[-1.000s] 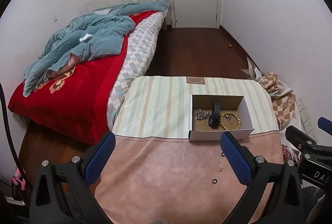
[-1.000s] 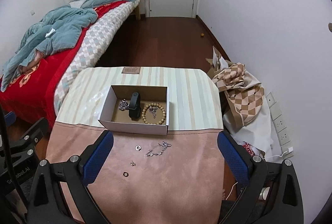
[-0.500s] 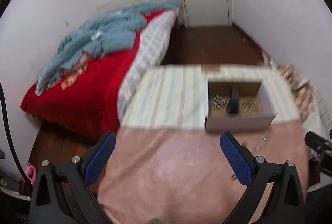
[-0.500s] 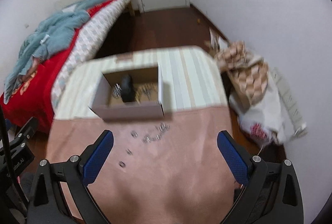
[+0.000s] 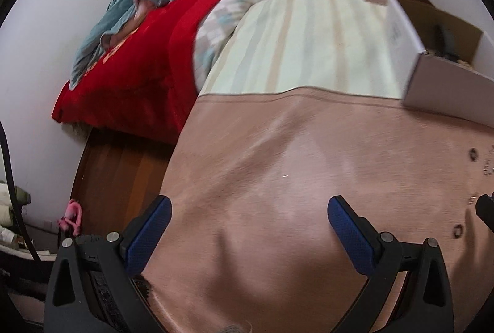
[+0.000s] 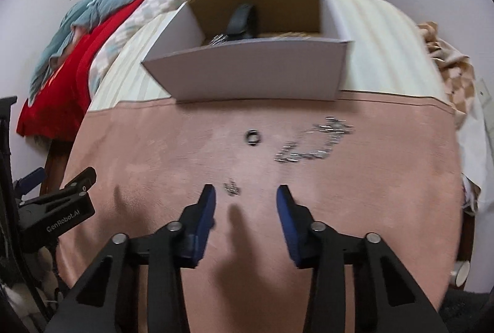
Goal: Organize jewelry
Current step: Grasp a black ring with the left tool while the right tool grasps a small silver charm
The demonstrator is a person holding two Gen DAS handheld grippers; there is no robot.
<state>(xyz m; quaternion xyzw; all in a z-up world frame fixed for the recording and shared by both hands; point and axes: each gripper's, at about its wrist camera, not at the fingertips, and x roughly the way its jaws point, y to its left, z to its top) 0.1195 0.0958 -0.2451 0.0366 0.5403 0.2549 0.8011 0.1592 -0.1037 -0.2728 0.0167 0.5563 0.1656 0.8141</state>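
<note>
While my left gripper (image 5: 248,211) hangs spread wide over bare pink cloth (image 5: 278,163), nothing lies between its blue pads. Further right, my right gripper (image 6: 246,194) has just been narrowing, still parted, with a tiny earring (image 6: 231,188), or so the blur suggests, just ahead of its left pad. Beyond sit a dark ring (image 6: 253,137) and a silver chain (image 6: 315,143), then the cardboard box (image 6: 256,73) holding a black band (image 6: 242,22).

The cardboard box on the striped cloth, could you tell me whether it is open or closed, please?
Open. The cardboard box has no lid on top; a dark band and silver chain show inside over its front wall.
</note>
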